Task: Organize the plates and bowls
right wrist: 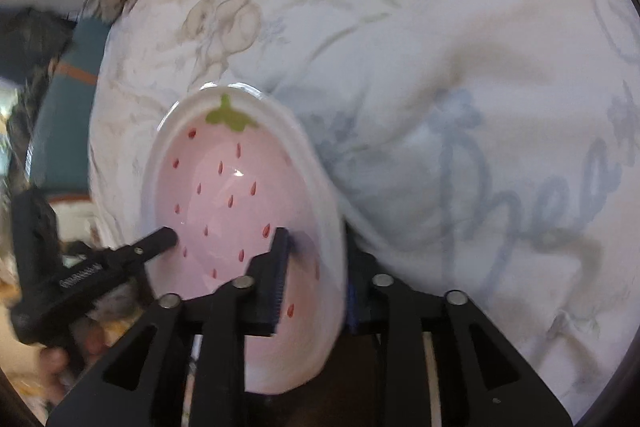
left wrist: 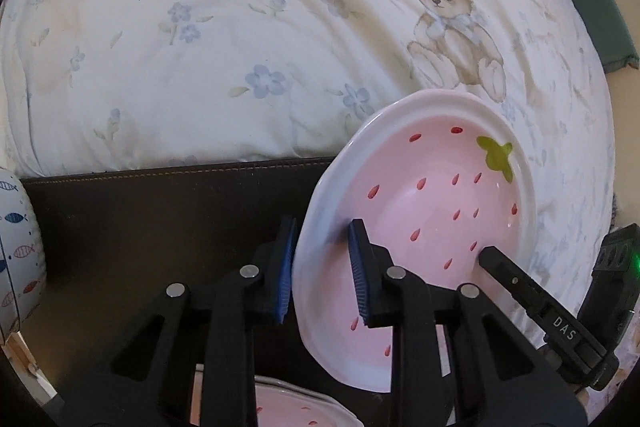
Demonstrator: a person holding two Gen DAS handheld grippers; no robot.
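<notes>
A pink strawberry-patterned bowl (left wrist: 440, 195) with a white rim hangs tilted above the edge of a bed. In the left wrist view my left gripper (left wrist: 323, 227) is shut on its left rim, one blue pad outside the wall and one inside. In the right wrist view the same bowl (right wrist: 232, 187) has its right rim between the jaws of my right gripper (right wrist: 316, 255), which stands open: the inner pad sits off the wall and the outer finger is mostly hidden behind the rim. Each view shows one finger of the other gripper reaching into the bowl.
A second strawberry dish (left wrist: 288, 407) lies below on a dark brown leather surface (left wrist: 140, 227). A fish-patterned dish (left wrist: 16, 247) shows at the far left. A white quilt (left wrist: 240, 27) with flowers and a teddy bear fills the background, with a green cushion (left wrist: 608, 27) at the right.
</notes>
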